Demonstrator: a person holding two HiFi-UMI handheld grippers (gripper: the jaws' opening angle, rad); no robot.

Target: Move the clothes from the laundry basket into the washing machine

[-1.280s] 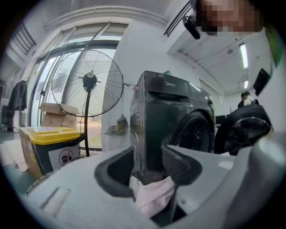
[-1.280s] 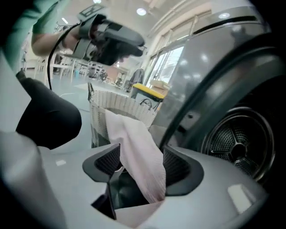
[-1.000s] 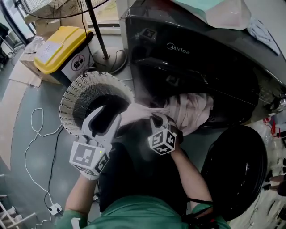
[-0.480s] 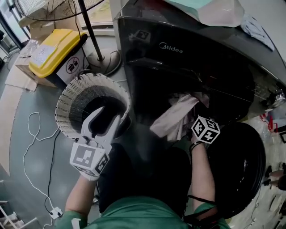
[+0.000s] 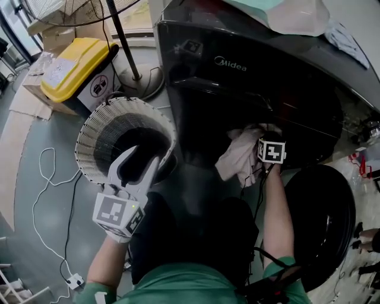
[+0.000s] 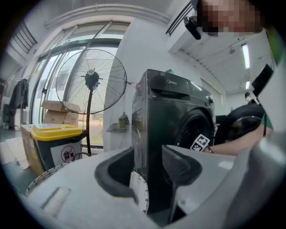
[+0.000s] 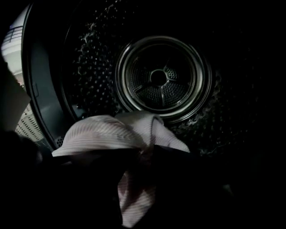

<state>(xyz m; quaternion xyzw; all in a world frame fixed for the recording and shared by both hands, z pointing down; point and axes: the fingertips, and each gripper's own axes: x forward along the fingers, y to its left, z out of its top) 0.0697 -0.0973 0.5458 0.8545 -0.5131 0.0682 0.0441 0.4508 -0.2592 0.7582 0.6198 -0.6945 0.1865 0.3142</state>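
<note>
Right tongs (image 7: 142, 166), jaws just opening, have a striped shirt (image 7: 98, 134) lying between them at the washing machine (image 5: 249, 71) mouth; left tongs (image 5: 144, 155) stand open, empty, at the laundry basket (image 5: 89, 127) near rim.

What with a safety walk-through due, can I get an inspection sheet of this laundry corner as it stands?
Surface: grey floor, no spills seen.
Job's things: dark washing machine, door open; white laundry basket, no clothes made out inside; pink striped garment at the drum mouth.
Clutter: yellow-lidded bin, cardboard, cloth on the machine's top.
Grippers: left gripper open, empty, above the basket; right gripper at the drum, jaws have just been opening, garment between them.
Cables: white cord across the floor to a socket block; black cable trailing from the right gripper.
Surroundings: pedestal fan.
</note>
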